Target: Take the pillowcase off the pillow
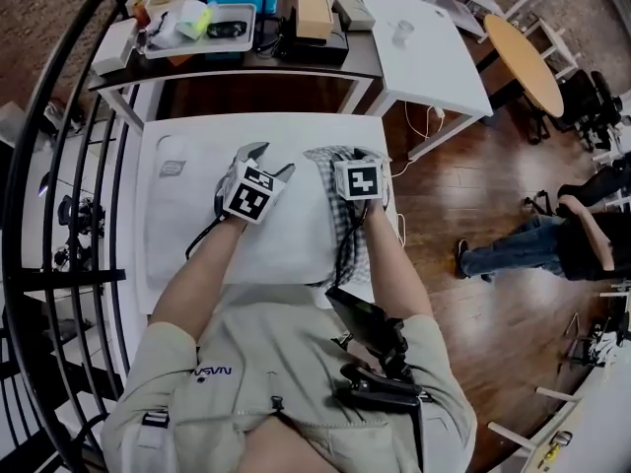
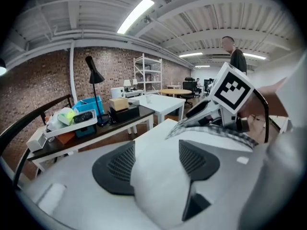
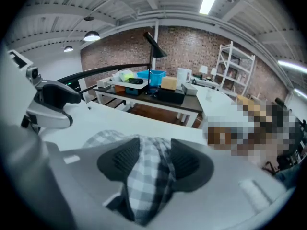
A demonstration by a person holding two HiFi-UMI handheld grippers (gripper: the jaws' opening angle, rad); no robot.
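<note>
Right gripper [image 3: 156, 163]: jaws wide, checked pillowcase [image 3: 144, 181] bunched between pads. Left gripper [image 2: 158, 164]: wide, astride white pillow [image 2: 158, 190]. Case lies as strip along pillow's right edge, on table [image 1: 197, 136]. Right hand nearer. Judged pull: rightward, away from left.

Bare strips of the white rectangular counter [image 1: 168, 254] lie open to the left of the white pillow [image 1: 286, 235] and along its far edge.

Left gripper [image 1: 271, 161]: jaws apart, pillow cloth bulging into the gap.

Right gripper [image 1: 361, 156]: jaws apart, grey-and-white checked pillowcase [image 1: 333, 205] filling the gap.

Only a narrow lane of pillow separates the two grippers.

Far side: blocked by the dark-brown counter [image 1: 296, 70], crowded with boxes and a tray, and by the white table [image 1: 424, 57] beside it.

Left side: bounded by the black curved metal railing [image 1: 59, 166].

Right side: open wooden floor [image 1: 473, 195]; a person [image 1: 523, 249] is well apart.
</note>
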